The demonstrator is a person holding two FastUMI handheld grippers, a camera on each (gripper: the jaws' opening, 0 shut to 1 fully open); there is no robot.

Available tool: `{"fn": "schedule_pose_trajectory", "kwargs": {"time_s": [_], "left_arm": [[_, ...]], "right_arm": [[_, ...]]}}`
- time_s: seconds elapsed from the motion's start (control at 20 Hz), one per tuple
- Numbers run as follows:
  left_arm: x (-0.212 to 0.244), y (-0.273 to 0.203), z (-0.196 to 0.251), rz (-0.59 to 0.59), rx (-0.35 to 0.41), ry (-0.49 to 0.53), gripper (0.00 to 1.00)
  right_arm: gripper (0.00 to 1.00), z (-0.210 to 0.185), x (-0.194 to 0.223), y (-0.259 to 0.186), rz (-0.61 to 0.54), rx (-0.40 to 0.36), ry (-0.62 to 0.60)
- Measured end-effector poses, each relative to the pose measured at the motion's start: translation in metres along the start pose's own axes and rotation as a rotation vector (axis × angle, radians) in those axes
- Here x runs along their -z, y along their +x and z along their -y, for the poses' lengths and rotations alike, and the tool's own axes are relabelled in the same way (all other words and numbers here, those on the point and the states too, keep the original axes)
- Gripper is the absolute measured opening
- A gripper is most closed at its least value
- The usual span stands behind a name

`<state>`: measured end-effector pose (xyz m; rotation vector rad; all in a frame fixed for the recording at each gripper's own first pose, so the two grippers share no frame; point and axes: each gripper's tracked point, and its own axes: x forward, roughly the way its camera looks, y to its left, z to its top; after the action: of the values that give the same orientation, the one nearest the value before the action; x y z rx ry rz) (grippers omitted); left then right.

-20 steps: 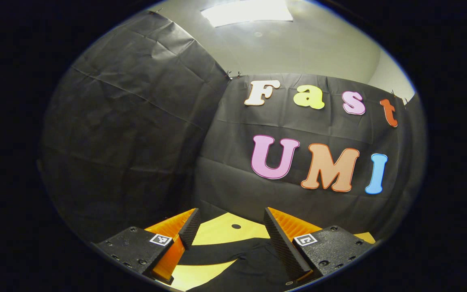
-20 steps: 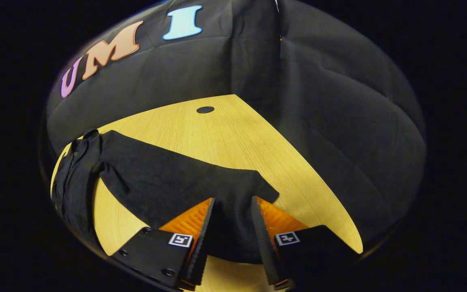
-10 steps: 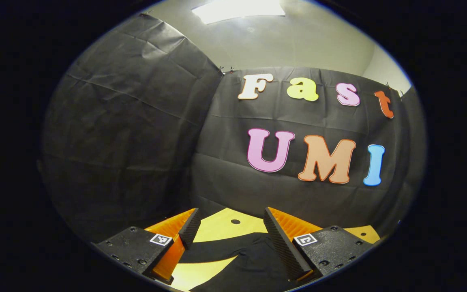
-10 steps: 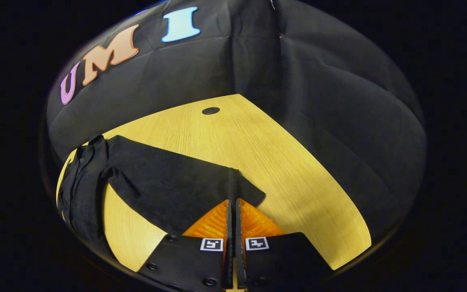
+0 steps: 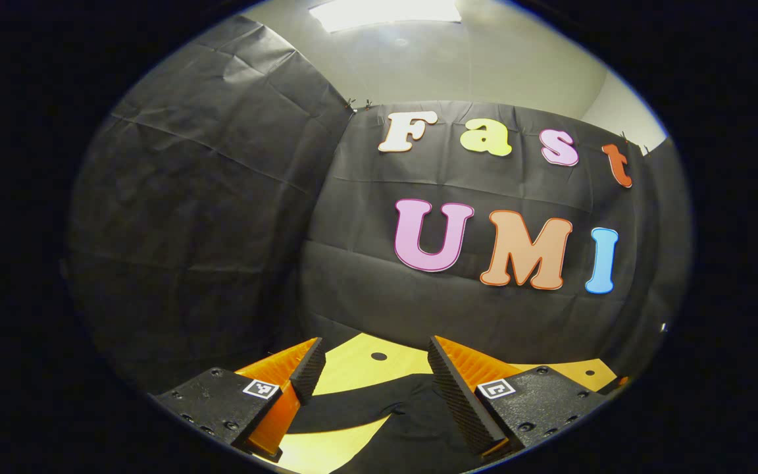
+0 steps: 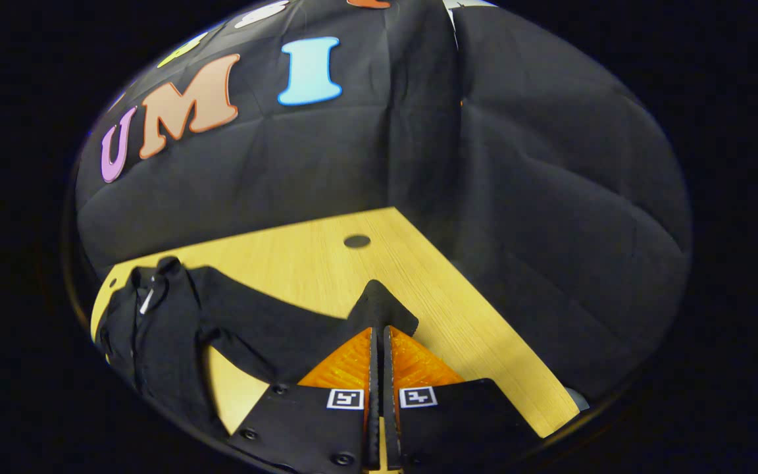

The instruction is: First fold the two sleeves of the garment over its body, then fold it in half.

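1. In the left gripper view, the left gripper [image 5: 371, 368] hung above the bench [image 5: 353, 365] with its jaws spread wide and nothing between them.
2. Below and beyond those jaws, the black garment [image 5: 405, 428] lay on the pale wooden bench, one sleeve [image 5: 339, 411] reaching out to the left across the wood.
3. A small dark hole [image 5: 378, 356] sat in the bench near the booth wall [image 5: 221, 230], past the garment.
4. In the right gripper view, the garment's body [image 6: 155, 342] lay bunched at the left, near the bench's left edge.
5. From there its other sleeve [image 6: 287, 329] stretched right across the bench [image 6: 458, 329] to the right gripper [image 6: 377, 336].
6. The right gripper's jaws were clenched on the sleeve's end, which peaked up in a small point of cloth just past the tips.
7. A dark hole [image 6: 356, 241] in the bench lay beyond that point, near the far corner where the cloth walls met.
8. Bare wood ran on to the right of the gripper.
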<state>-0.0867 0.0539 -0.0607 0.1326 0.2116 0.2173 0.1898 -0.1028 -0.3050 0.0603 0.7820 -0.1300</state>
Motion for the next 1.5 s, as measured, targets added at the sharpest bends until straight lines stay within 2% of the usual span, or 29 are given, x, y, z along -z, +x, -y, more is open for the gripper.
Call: {"fn": "schedule_pose_trajectory", "kwargs": {"time_s": [0.15,0.4,0.6,0.7,0.8,0.95,1.05,1.1,1.15,1.25,1.35,1.5], "left_arm": [[0.004,0.008,-0.045,-0.008,-0.033,-0.007,0.93],[0.013,0.022,-0.137,-0.038,-0.133,0.033,0.93],[0.022,0.024,-0.201,-0.071,-0.211,0.075,0.94],[0.021,0.024,-0.228,-0.077,-0.247,0.082,0.93],[0.021,0.021,-0.251,-0.078,-0.283,0.065,0.93],[0.032,0.014,-0.271,-0.098,-0.314,0.034,0.93],[0.045,0.012,-0.278,-0.127,-0.324,0.06,0.92],[0.053,0.01,-0.28,-0.145,-0.325,0.076,0.92],[0.059,0.009,-0.282,-0.159,-0.321,0.086,0.92],[0.07,0.011,-0.278,-0.179,-0.305,0.084,0.93],[0.082,0.018,-0.271,-0.204,-0.281,0.063,0.93],[0.111,0.036,-0.253,-0.244,-0.243,0.032,0.93]], "right_arm": [[0.05,-0.074,-0.04,-0.018,0.084,-0.045,-0.054],[0.05,-0.256,-0.076,-0.035,0.153,-0.201,-0.159],[0.06,-0.406,-0.065,-0.042,0.153,-0.345,-0.224],[0.02,-0.473,-0.049,-0.045,0.139,-0.41,-0.266],[0.05,-0.532,-0.03,-0.048,0.123,-0.477,-0.302],[0.05,-0.586,0.003,-0.056,0.066,-0.545,-0.304],[0.06,-0.602,0.023,-0.055,0.018,-0.575,-0.282],[0.05,-0.613,0.031,-0.057,-0.01,-0.624,-0.256],[0.14,-0.622,0.037,-0.064,-0.046,-0.667,-0.224],[0.56,-0.627,0.041,-0.07,-0.096,-0.707,-0.205],[0.98,-0.617,0.041,-0.067,-0.066,-0.677,-0.251],[0.98,-0.585,0.016,-0.088,-0.009,-0.661,-0.288]]}}
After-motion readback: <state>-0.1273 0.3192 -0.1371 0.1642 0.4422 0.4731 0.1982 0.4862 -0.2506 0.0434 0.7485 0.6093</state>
